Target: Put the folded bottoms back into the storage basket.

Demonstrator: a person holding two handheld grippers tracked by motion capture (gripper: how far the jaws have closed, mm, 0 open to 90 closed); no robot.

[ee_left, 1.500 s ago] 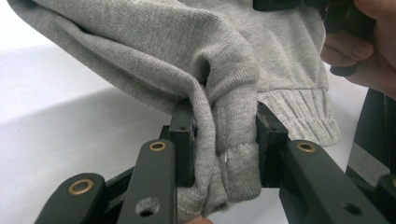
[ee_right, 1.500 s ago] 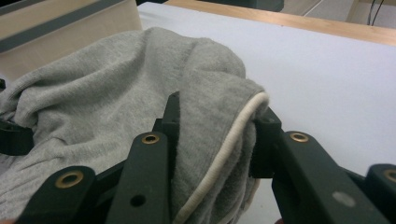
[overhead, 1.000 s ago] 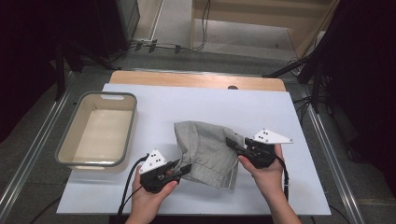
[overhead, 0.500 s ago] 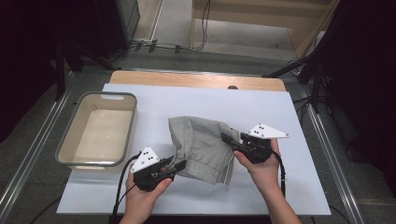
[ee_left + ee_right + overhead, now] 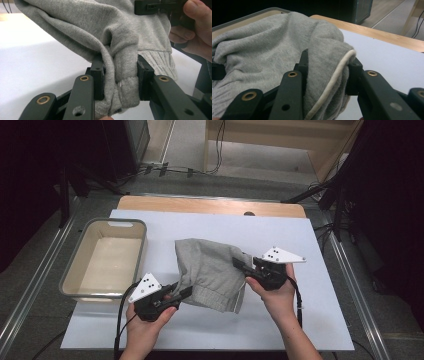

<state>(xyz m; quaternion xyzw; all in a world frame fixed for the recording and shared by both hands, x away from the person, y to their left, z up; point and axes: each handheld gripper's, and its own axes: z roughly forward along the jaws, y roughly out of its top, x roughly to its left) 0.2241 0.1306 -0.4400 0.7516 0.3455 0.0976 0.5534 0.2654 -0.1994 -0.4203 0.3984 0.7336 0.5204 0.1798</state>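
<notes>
A folded grey knit garment (image 5: 210, 270) hangs between my two grippers just above the white table sheet (image 5: 310, 320). My left gripper (image 5: 186, 292) is shut on its lower left edge; in the left gripper view both pads squeeze a thick bunch of the grey garment (image 5: 120, 75) near a ribbed cuff. My right gripper (image 5: 239, 265) is shut on the right side of the cloth. Its own view shows the grey garment (image 5: 324, 70), with a pale cord along the hem, pinched between the jaws.
A beige plastic bin (image 5: 107, 260) stands at the left of the sheet, close to the left hand. A wooden table edge (image 5: 210, 206) runs along the back. Dark stands and cables sit on the floor beyond it.
Both grippers have risen a little and shifted toward the left with the garment, which now hangs more bunched and nearer the bin.
</notes>
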